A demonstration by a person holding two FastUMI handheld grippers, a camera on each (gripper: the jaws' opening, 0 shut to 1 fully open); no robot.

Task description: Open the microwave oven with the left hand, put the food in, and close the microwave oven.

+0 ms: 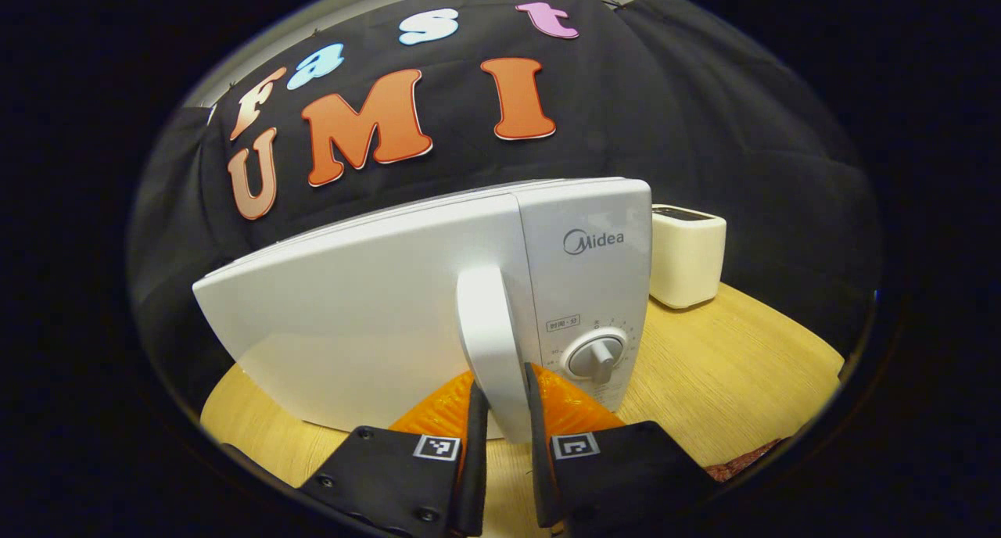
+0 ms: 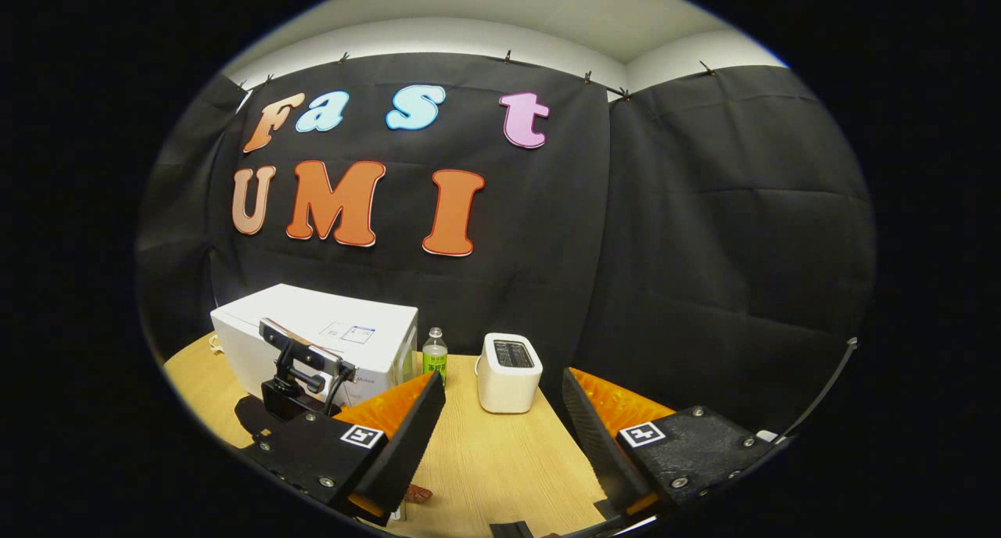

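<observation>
Right gripper [image 2: 504,428] fingers spread wide, nothing between them, held above the wooden table [image 2: 485,460]. White microwave [image 2: 328,338] sits far left on the table, with the left gripper [image 2: 301,370] right at its front. Green bottle [image 2: 435,356] just beside the microwave's right side, white toaster [image 2: 509,371] near it. Small brown item [image 2: 418,493] at the bottom edge, can't identify.

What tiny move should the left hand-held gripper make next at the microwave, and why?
Probably pull back, swinging the door outward. The left hand-held gripper has its fingers closed on either side of the white door handle, and the microwave door appears closed, so opening comes first.
</observation>
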